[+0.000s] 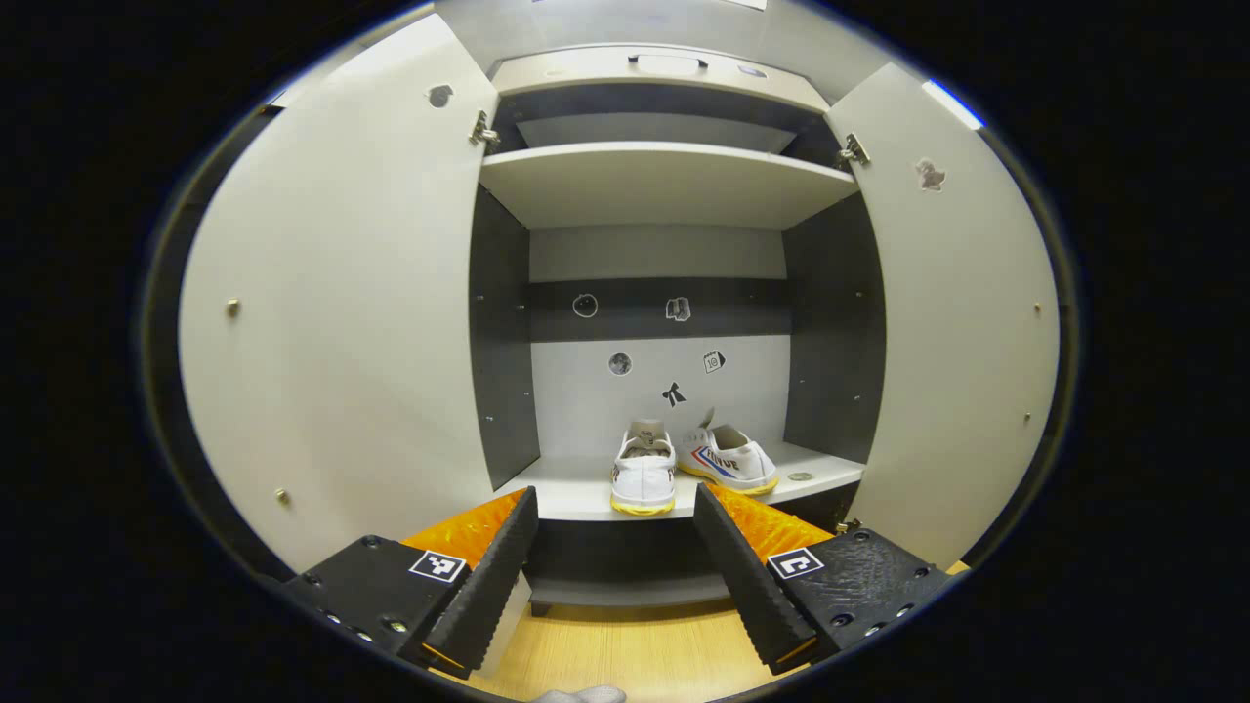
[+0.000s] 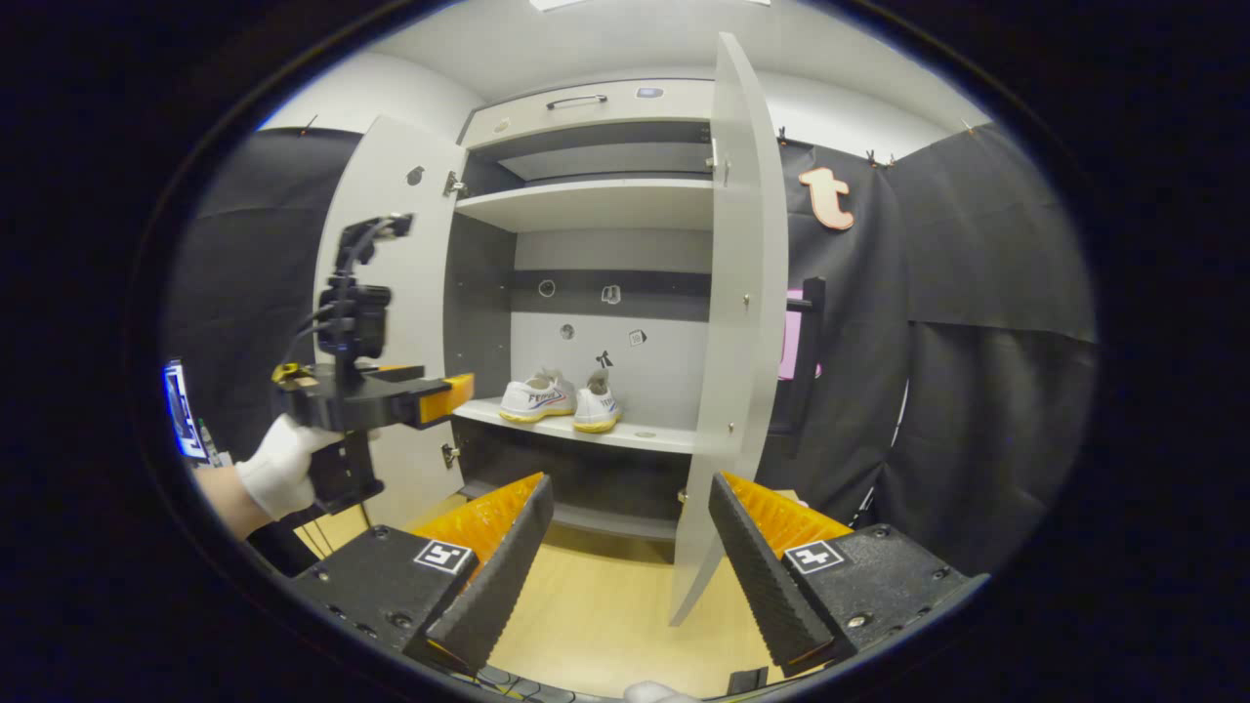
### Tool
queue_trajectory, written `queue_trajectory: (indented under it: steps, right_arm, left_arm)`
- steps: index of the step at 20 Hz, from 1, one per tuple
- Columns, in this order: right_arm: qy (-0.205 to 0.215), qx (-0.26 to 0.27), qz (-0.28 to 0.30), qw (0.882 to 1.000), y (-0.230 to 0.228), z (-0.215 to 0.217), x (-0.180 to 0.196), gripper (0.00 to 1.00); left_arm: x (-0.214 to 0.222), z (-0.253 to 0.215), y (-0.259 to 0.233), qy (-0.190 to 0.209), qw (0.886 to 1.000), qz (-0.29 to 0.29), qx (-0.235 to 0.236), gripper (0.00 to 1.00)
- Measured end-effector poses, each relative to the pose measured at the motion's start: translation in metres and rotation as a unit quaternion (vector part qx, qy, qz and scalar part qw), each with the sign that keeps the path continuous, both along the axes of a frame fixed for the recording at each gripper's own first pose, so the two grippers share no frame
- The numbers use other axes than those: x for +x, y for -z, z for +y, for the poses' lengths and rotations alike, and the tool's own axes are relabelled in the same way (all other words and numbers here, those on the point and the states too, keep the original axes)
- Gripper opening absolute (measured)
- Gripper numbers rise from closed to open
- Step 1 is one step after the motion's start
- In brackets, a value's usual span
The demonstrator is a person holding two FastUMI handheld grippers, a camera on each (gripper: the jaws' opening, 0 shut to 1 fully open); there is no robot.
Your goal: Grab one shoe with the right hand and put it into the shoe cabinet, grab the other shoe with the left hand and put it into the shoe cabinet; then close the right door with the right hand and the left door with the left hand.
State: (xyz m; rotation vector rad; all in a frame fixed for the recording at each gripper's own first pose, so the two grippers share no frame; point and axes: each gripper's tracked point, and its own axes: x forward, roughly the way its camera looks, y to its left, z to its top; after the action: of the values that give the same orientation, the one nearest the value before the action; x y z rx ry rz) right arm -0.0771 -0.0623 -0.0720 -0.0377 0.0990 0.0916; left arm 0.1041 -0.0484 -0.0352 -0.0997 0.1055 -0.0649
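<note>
Two white shoes stand on the cabinet's lower shelf (image 1: 586,498): one heel-on (image 1: 644,471), the other turned sideways (image 1: 730,459) to its right. In the right gripper view the same pair shows as a sideways shoe (image 2: 537,398) and a heel-on shoe (image 2: 597,406). My left gripper (image 1: 615,557) is open and holds nothing, a short way in front of the shelf; it appears too in the right gripper view (image 2: 430,395), held by a gloved hand (image 2: 278,474). My right gripper (image 2: 630,547) is open, near the right door's edge (image 2: 728,322). Both doors, left (image 1: 342,293) and right (image 1: 962,332), stand open.
An upper shelf (image 1: 654,181) and a top drawer with a handle (image 2: 576,101) sit above. Wooden floor (image 2: 605,615) lies in front of the cabinet. Black cloth walls (image 2: 977,371) hang to the right, and a dark stand with a pink sheet (image 2: 796,342) is behind the right door.
</note>
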Motion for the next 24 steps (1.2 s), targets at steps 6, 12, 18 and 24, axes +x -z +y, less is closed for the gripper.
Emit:
queue_trajectory:
  steps: [6, 12, 18, 24]
  right_arm:
    - [0.04, 0.011, 0.019, 0.999, 0.023, -0.016, -0.01, 1.0]
    - [0.059, 0.013, 0.018, 0.998, 0.028, -0.02, -0.013, 1.0]
    - [0.096, 0.027, -0.004, 0.995, 0.006, -0.052, -0.006, 1.0]
    - [0.188, 0.048, -0.044, 0.98, -0.031, -0.137, 0.006, 1.0]
  left_arm:
    - [-0.104, 0.019, 0.036, -0.016, 1.0, 0.004, -0.007, 0.97]
    - [-0.163, 0.024, 0.068, -0.024, 0.999, 0.03, 0.017, 0.97]
    - [-0.171, 0.025, 0.064, -0.023, 0.999, 0.029, 0.018, 0.97]
    - [-0.175, 0.033, 0.041, -0.025, 0.999, 0.006, 0.042, 0.96]
